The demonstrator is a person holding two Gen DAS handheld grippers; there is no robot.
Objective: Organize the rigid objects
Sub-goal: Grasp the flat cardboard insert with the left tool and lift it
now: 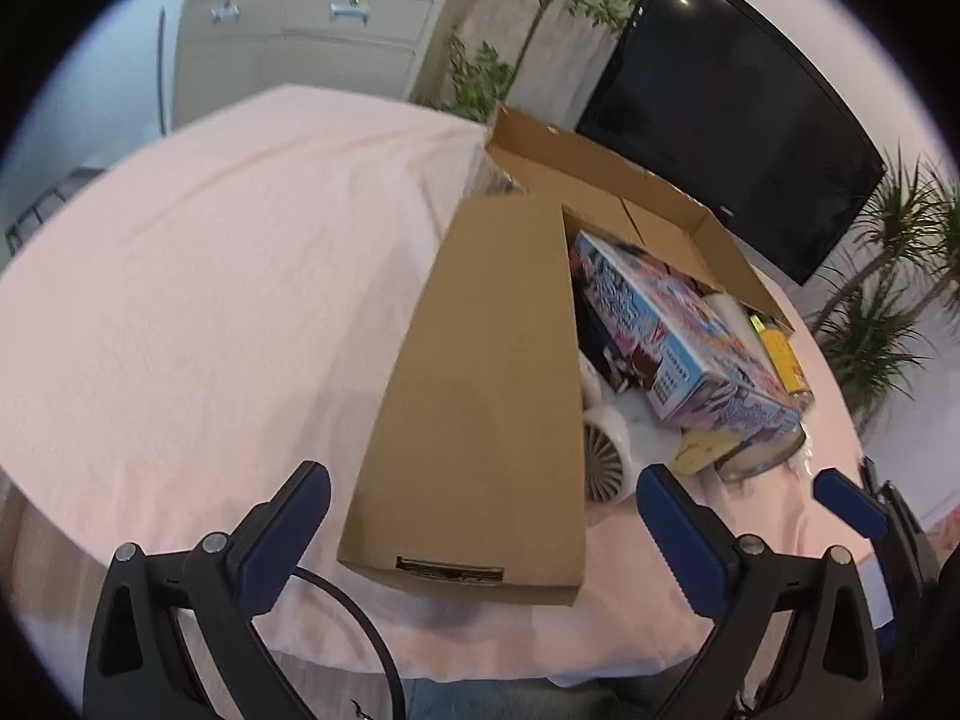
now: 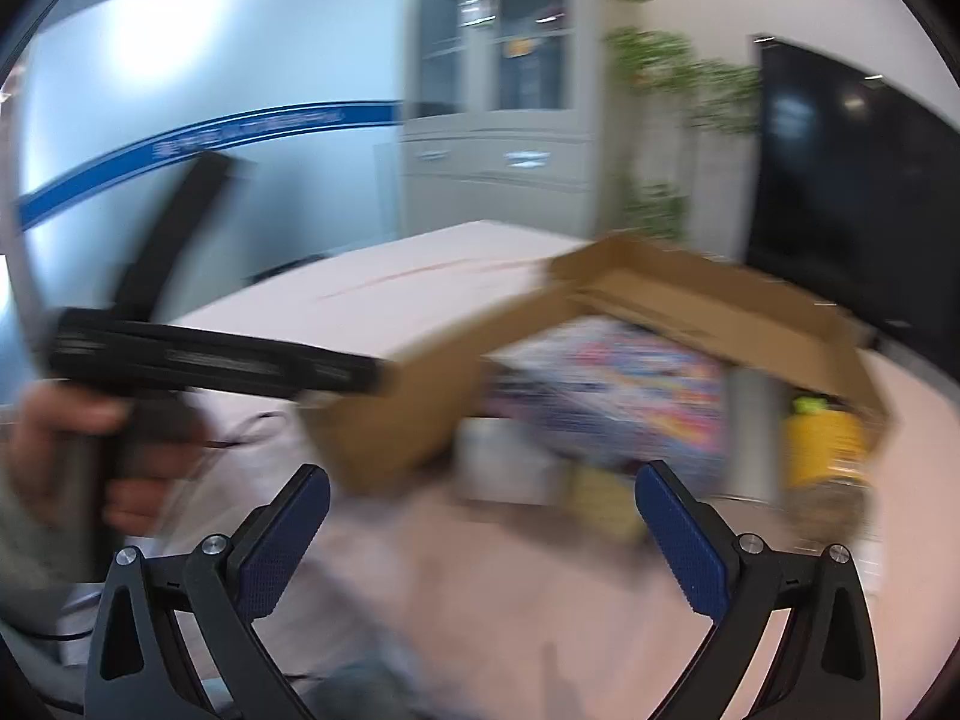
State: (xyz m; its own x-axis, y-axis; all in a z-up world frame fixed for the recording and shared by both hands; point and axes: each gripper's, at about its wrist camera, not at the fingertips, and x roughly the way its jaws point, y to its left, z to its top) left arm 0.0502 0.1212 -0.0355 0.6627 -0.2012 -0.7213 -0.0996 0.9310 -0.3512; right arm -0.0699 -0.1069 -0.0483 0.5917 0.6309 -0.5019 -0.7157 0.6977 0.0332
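An open cardboard box [image 1: 600,168] lies on the pink-clothed table [image 1: 210,300], with its long flap [image 1: 492,384] stretched toward me. Inside it are a colourful printed carton [image 1: 678,336], a white fan-like item [image 1: 603,456], yellow packs [image 1: 786,360] and a clear jar [image 1: 762,456]. My left gripper [image 1: 483,477] is open, one finger on each side of the flap's near end, and neither pad touches it. In the blurred right wrist view my right gripper [image 2: 480,477] is open and empty, just short of the cardboard box [image 2: 720,300]. One of its blue fingers [image 1: 852,504] shows at the right edge of the left wrist view.
A hand [image 2: 60,450] holds the left gripper's black body [image 2: 210,360]. A dark TV screen [image 1: 732,120] and potted plants [image 1: 888,312] stand behind the box, with a grey cabinet [image 1: 312,18] beyond the table. A black cable [image 1: 360,630] loops at the near table edge.
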